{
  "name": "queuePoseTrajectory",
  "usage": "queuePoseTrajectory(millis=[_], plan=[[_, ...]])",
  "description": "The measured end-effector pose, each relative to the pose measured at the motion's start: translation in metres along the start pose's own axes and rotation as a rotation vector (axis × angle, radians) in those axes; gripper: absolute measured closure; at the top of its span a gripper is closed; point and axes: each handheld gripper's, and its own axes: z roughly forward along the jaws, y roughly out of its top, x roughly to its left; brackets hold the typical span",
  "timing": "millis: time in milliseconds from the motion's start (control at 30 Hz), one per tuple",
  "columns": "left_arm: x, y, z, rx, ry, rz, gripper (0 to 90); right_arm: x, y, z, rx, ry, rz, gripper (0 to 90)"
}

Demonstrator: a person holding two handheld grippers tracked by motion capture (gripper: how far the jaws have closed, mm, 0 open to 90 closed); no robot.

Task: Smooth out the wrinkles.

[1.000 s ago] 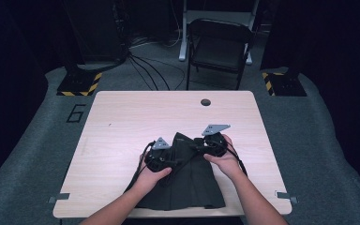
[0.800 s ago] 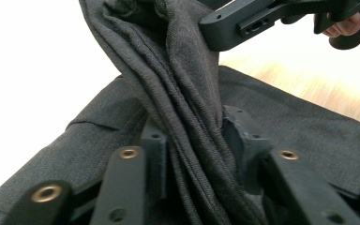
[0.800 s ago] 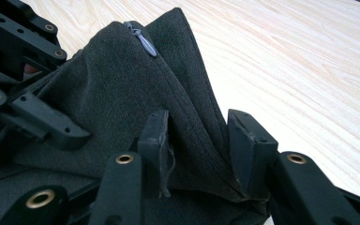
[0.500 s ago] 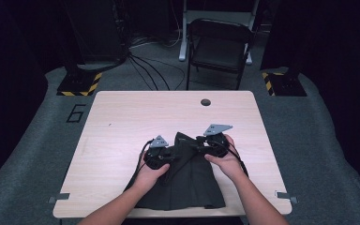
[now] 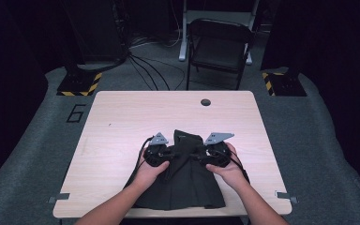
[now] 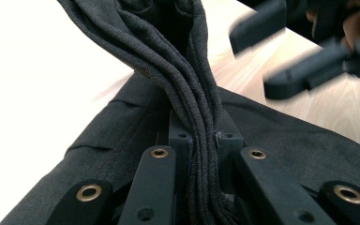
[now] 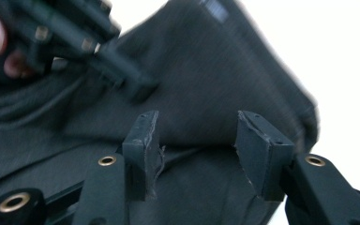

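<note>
At the near edge of the bench (image 5: 122, 117), a little toward its right corner, lies a black garment (image 5: 183, 187), dark knit cloth spread flat with its hem just at the edge and a folded part running up toward the middle of the bench. The person's forearms come in from the near side, and the left gripper (image 6: 201, 140) is clenched on a gathered bunch of the cloth: several stacked folds stand pinched between its jaws and rise in a twisted rope above them, with the flat panel lying slack below. The right gripper (image 7: 194, 136) stands released just beside it over the same cloth, its jaws having just been opening, fabric beneath them but nothing pressed between the pads (image 7: 143, 140). The garment looks light, soft and limp; it will likely sag and drape wherever it is not supported, so a single grasp should bunch it rather than lift it flat. The better holds seem to be the thicker hems, seams or stacked folds, one on each side, where the layers give the pads something to bite. Beyond the far edge a folding chair (image 5: 220, 47) stands on the grey floor
</note>
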Motion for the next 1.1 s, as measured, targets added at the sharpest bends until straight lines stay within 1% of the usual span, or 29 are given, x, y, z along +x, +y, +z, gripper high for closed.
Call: queuePoseTrajectory(millis=[33, 67, 100, 167, 200, 233, 267, 333, 367, 400, 433, 467, 500, 533, 567, 600, 633, 667, 733, 767, 800, 833, 900, 967, 1000, 1033, 1100], plan=[[0.0, 0.001, -0.001, -0.006, 0.005, -0.006, 81.2, 0.003, -0.002, 0.001, 0.008, 0.006, 0.003, 49.5], [0.001, 0.002, -0.001, -0.008, 0.006, 0.002, 81.3, 0.007, -0.005, 0.002, 0.017, 0.013, -0.005, 49.5], [0.001, 0.003, -0.002, -0.006, 0.009, 0.001, 81.3, 0.01, -0.006, 0.003, 0.026, 0.018, -0.001, 49.4], [0.003, 0.005, -0.004, -0.009, 0.007, 0.005, 81.3, 0.017, -0.01, 0.004, 0.034, 0.033, -0.019, 49.4], [0.004, 0.006, -0.004, -0.016, 0.007, 0.003, 81.3, 0.02, -0.012, 0.005, 0.034, 0.04, -0.016, 49.2], [0.004, 0.007, -0.004, -0.017, 0.008, 0.001, 81.3, 0.022, -0.013, 0.006, 0.034, 0.044, -0.024, 49.1], [0.005, 0.008, -0.004, -0.018, 0.004, 0.004, 81.3, 0.026, -0.013, 0.007, 0.041, 0.05, -0.026, 48.7], [0.006, 0.012, -0.005, -0.02, 0.007, 0.012, 81.3, 0.029, -0.014, 0.009, 0.034, 0.058, -0.025, 48.4], [0.007, 0.016, -0.006, -0.024, 0.008, 0.011, 81.3, 0.031, -0.015, 0.011, 0.034, 0.056, -0.02, 48.2], [0.008, 0.02, -0.007, -0.025, 0.009, 0.025, 81.4, 0.033, -0.015, 0.013, 0.035, 0.062, -0.024, 47.9], [0.009, 0.023, -0.008, -0.03, 0.008, 0.028, 81.4, 0.034, -0.016, 0.015, 0.038, 0.061, -0.025, 47.8], [0.009, 0.027, -0.01, -0.035, 0.01, 0.031, 81.5, 0.035, -0.016, 0.017, 0.039, 0.063, -0.015, 47.4], [0.01, 0.032, -0.012, -0.043, 0.009, 0.034, 81.5, 0.037, -0.016, 0.019, 0.043, 0.065, -0.019, 46.9], [0.011, 0.037, -0.014, -0.049, 0.015, 0.047, 81.6, 0.038, -0.016, 0.021, 0.049, 0.063, -0.031, 46.7], [0.012, 0.041, -0.016, -0.051, 0.018, 0.046, 81.6, 0.04, -0.016, 0.023, 0.051, 0.064, -0.024, 46.3], [0.013, 0.046, -0.018, -0.056, 0.019, 0.049, 81.6, 0.041, -0.015, 0.026, 0.049, 0.062, -0.03, 46.0], [0.015, 0.051, -0.02, -0.061, 0.022, 0.053, 81.6, 0.043, -0.015, 0.028, 0.054, 0.062, -0.026, 45.6], [0.016, 0.056, -0.022, -0.064, 0.025, 0.06, 81.6, 0.043, -0.014, 0.03, 0.054, 0.068, -0.037, 45.0], [0.019, 0.066, -0.027, -0.078, 0.029, 0.06, 81.6, 0.048, -0.012, 0.035, 0.058, 0.07, -0.036, 44.4], [0.02, 0.071, -0.029, -0.086, 0.032, 0.064, 81.6, 0.05, -0.01, 0.037, 0.064, 0.066, -0.046, 44.1], [0.021, 0.075, -0.032, -0.086, 0.029, 0.064, 81.6, 0.051, -0.01, 0.039, 0.069, 0.067, -0.067, 43.8], [0.023, 0.08, -0.034, -0.092, 0.031, 0.07, 81.6, 0.053, -0.009, 0.041, 0.073, 0.069, -0.071, 43.5], [0.024, 0.086, -0.038, -0.094, 0.035, 0.076, 81.6, 0.057, -0.008, 0.045, 0.085, 0.07, -0.069, 43.2], [0.026, 0.092, -0.042, -0.103, 0.031, 0.082, 81.6, 0.06, -0.008, 0.049, 0.106, 0.062, -0.096, 42.9], [0.026, 0.094, -0.044, -0.107, 0.036, 0.081, 81.6, 0.061, -0.008, 0.051, 0.112, 0.065, -0.096, 42.8], [0.027, 0.095, -0.046, -0.109, 0.034, 0.085, 81.6, 0.062, -0.009, 0.054, 0.118, 0.059, -0.104, 42.7], [0.026, 0.097, -0.049, -0.112, 0.037, 0.092, 81.6, 0.064, -0.009, 0.057, 0.134, 0.053, -0.094, 42.1]])
